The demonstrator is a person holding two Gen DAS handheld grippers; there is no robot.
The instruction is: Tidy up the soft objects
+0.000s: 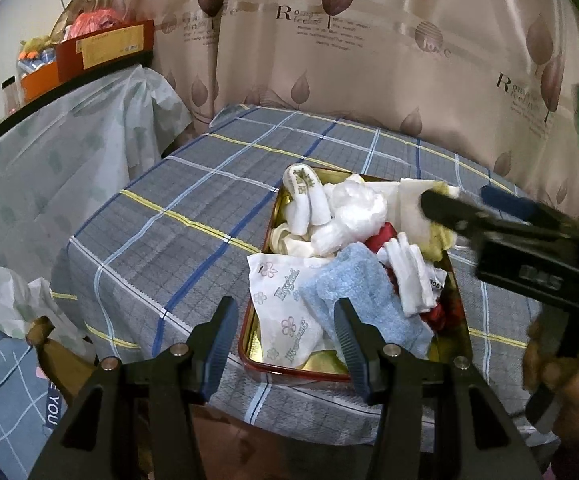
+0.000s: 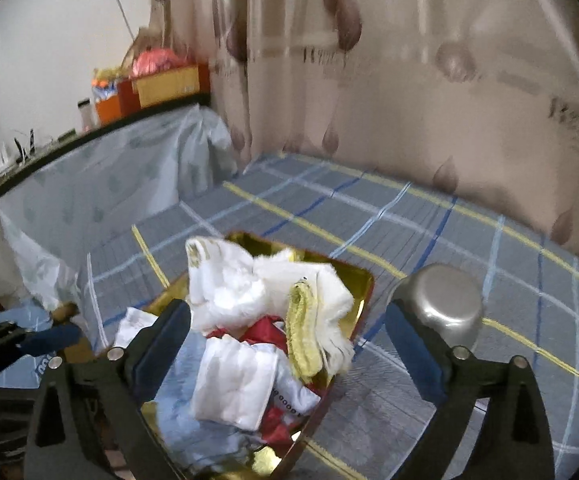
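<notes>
My left camera looks down along my left gripper (image 1: 285,320) from the tin tray's (image 1: 251,330) near edge, facing the far curtain (image 1: 369,60). My right camera sits closer above the tin tray (image 2: 363,280), facing likewise. Both share the checked cloth (image 2: 469,240).

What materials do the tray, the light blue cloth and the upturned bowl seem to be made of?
Tray: probably tin-plated metal, glossy gold inside with a red rim; it mirrors its contents.
Light blue cloth: likely terry or microfibre, matte; a fuzzy looped nap shows.
Upturned bowl: apparently stainless steel, brushed silver with soft highlights; blur leaves this open.
</notes>
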